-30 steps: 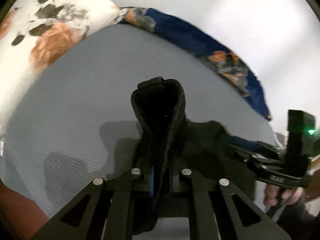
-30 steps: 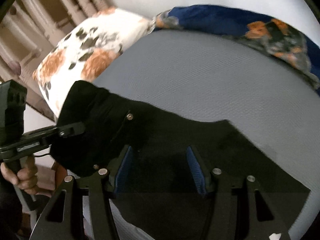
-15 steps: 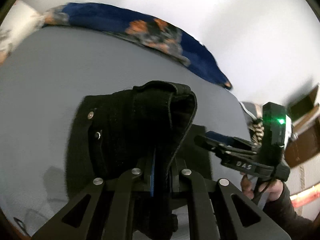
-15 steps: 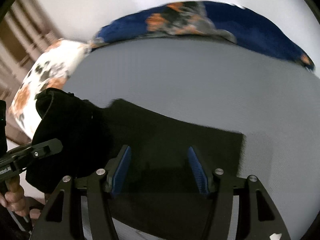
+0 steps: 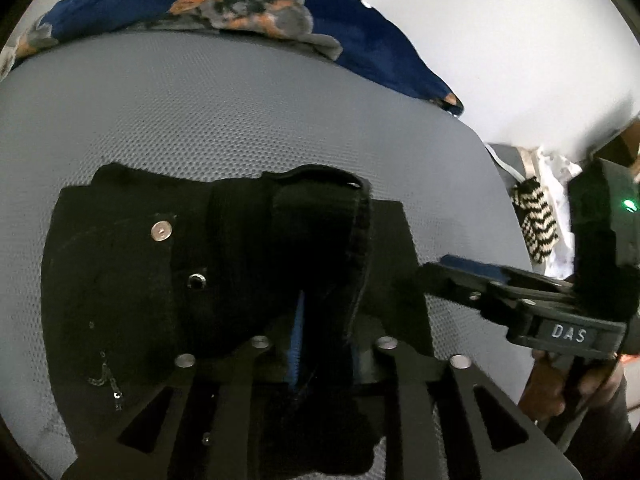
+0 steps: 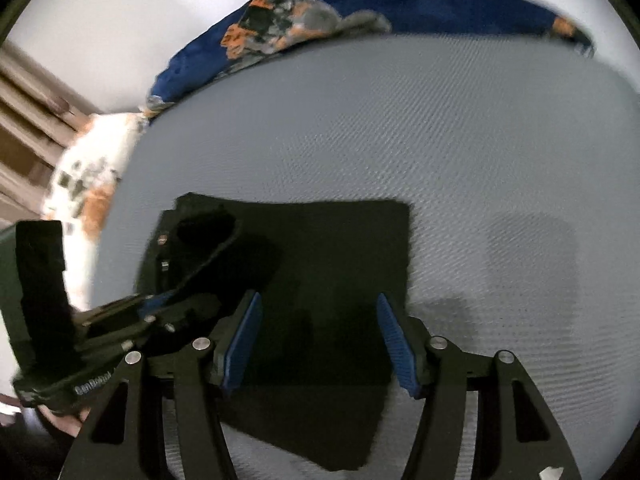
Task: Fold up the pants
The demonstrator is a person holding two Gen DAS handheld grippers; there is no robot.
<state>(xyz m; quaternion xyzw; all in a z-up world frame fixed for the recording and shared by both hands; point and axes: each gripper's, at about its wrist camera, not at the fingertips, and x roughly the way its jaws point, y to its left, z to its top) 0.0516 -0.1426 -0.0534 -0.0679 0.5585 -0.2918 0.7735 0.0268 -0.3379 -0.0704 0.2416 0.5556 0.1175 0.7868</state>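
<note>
The black pants (image 6: 320,264) lie folded on the grey mattress (image 6: 460,140). The left gripper (image 5: 320,344) pinches their waistband at the near left; the right gripper (image 6: 318,336) hovers above, jaws spread.

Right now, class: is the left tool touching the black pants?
Touching. The left wrist view shows the left tool shut on a fold of the black pants.

"DAS" is read in pale caps on a plate on the right gripper (image 5: 452,276) body, seen at right in left wrist view. Pale lettering on left gripper (image 6: 160,304) body, near left in right wrist view, is too blurred to be read.
</note>
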